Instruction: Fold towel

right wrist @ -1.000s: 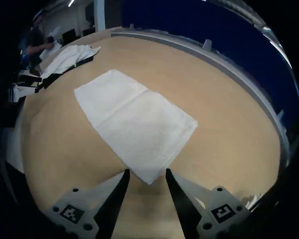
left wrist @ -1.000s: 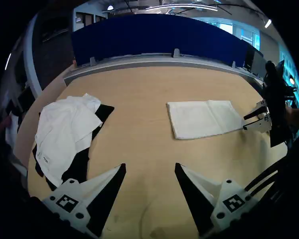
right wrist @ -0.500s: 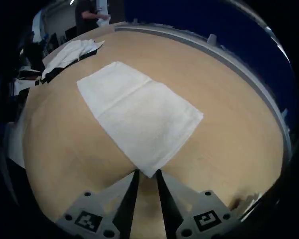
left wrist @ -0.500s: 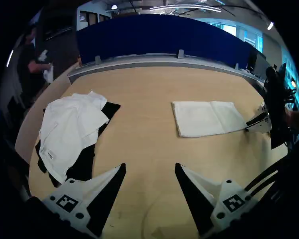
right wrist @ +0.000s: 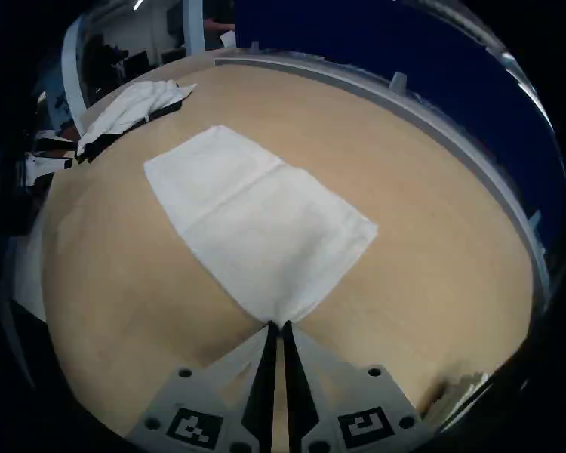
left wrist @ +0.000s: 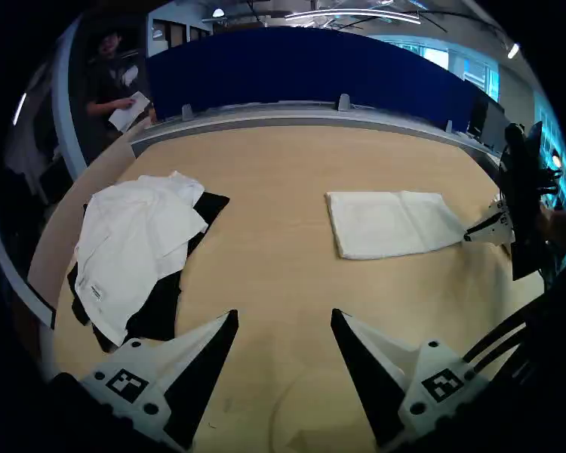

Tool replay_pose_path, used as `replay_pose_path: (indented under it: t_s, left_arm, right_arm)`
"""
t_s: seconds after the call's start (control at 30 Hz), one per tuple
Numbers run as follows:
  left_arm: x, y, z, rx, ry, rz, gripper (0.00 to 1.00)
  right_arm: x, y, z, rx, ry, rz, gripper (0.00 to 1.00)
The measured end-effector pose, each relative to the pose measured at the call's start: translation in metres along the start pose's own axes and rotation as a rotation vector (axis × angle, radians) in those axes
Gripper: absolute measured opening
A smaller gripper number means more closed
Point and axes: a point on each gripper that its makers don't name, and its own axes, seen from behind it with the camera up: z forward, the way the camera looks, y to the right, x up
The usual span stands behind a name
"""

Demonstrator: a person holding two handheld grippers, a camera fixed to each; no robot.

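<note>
the white rectangular terry towel (right wrist: 260, 226) lies flat on the pale wooden counter (left wrist: 283, 174), already doubled once by the look of the seam running across its width. in the left gripper view it (left wrist: 392, 232) sits to the right of centre, well apart from the heap of white and black clothes (left wrist: 132, 241) on the counter's left side.

the right claw (right wrist: 277, 326) is pressed almost together, pinching the towel's nearest corner. fine creases fan out from that corner, which suggests the cloth is caught between both fingers. the left claw (left wrist: 283, 313) is spread wide over bare wood, holding nothing and well short of the towel.

judging by how it lies, the towel is light, soft and limp — it will sag and trail from any single held point rather than keep its shape. the looped surface should grip well between the fingers, so slipping looks unlikely, but a lone corner hold will drag the rest askew. a second hold at the neighbouring corner along the same short edge would probably let that edge rise level and carry over to the far edge. nothing fragile here; the risk is only a crooked fold.

as for containers, the towel rests straight on the counter, in no basket or tray.
</note>
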Motion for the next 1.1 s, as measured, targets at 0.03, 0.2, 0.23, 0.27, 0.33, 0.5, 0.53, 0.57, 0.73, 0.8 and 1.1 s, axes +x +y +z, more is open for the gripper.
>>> replay_pose_path:
  t_s: [0.03, 0.2, 0.23, 0.27, 0.33, 0.5, 0.53, 0.57, 0.73, 0.8, 1.1]
  left_arm:
    - [0.000, -0.001, 0.000, 0.001, 0.000, 0.000, 0.91]
    - [0.000, -0.003, 0.000, 0.003, 0.000, -0.003, 0.91]
    - [0.000, -0.003, -0.001, 0.003, 0.001, -0.004, 0.91]
    - [0.000, -0.003, -0.001, 0.003, 0.002, -0.006, 0.91]
    - [0.000, -0.003, -0.001, 0.003, 0.004, -0.008, 0.91]
    - [-0.001, -0.005, -0.002, 0.006, 0.008, -0.009, 0.91]
    - [-0.001, -0.005, -0.003, 0.007, 0.009, -0.009, 0.91]
    - [-0.002, -0.005, -0.004, 0.007, 0.009, -0.010, 0.91]
    - [-0.003, -0.005, -0.009, 0.006, 0.012, -0.014, 0.91]
    - [-0.003, -0.004, -0.010, 0.005, 0.013, -0.015, 0.91]
    - [-0.002, -0.005, -0.014, 0.010, 0.018, -0.023, 0.91]
  right_arm:
    - [0.003, 0.001, -0.001, -0.003, 0.005, -0.001, 0.06]
    - [0.018, 0.004, -0.008, -0.013, 0.031, -0.009, 0.06]
    - [0.023, 0.004, -0.010, -0.015, 0.038, -0.015, 0.06]
    - [0.028, 0.004, -0.012, -0.016, 0.045, -0.019, 0.06]
    - [0.038, 0.004, -0.016, -0.019, 0.057, -0.033, 0.06]
    - [0.067, 0.001, -0.025, -0.030, 0.089, -0.084, 0.06]
    - [0.074, -0.001, -0.026, -0.032, 0.096, -0.097, 0.06]
    - [0.080, -0.002, -0.028, -0.033, 0.103, -0.108, 0.06]
    - [0.108, -0.006, -0.035, -0.039, 0.137, -0.156, 0.06]
    - [0.118, -0.008, -0.037, -0.039, 0.149, -0.169, 0.06]
    - [0.149, -0.015, -0.043, -0.030, 0.185, -0.205, 0.06]
